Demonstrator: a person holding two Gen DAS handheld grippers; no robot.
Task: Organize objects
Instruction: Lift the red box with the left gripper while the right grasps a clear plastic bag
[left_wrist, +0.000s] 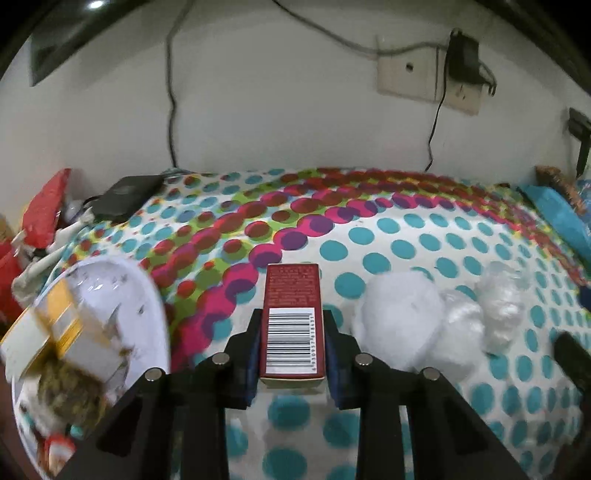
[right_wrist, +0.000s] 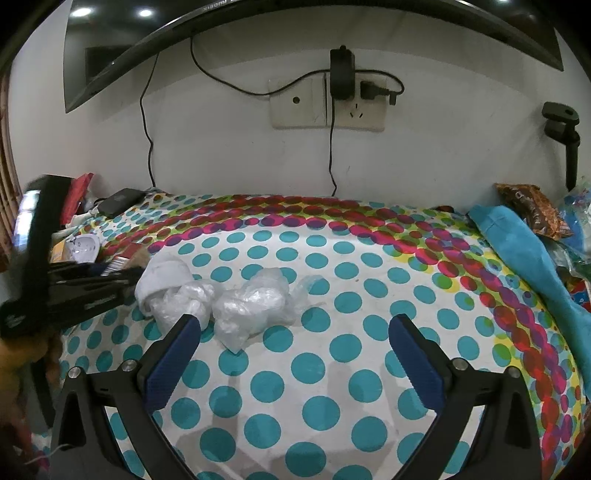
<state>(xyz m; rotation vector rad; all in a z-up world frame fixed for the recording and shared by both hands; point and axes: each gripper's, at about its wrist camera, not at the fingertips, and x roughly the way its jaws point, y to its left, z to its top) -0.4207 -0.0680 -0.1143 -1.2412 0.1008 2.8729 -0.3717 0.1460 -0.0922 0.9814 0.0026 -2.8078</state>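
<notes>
- Your left gripper (left_wrist: 291, 347) is clamped on a small red carton (left_wrist: 291, 325): both blue pads press its long sides, barcode face up, the far end sticking out past the fingertips.
- The carton sits over the polka-dot cloth (left_wrist: 406, 243); whether its underside touches the cloth you cannot tell.
- Left of that gripper lies a white plate (left_wrist: 147, 295) carrying a yellow-and-white box (left_wrist: 55, 332), blurred.
- Right of it lie a white wad (left_wrist: 399, 314) and crumpled clear plastic bags (left_wrist: 498, 306).
- Your right gripper (right_wrist: 295, 332) hangs with its fingers spread wide, gripping nothing; bare cloth shows between them.
- Its left pad (right_wrist: 173, 362) is just beside the plastic bags; contact is unclear.
</notes>
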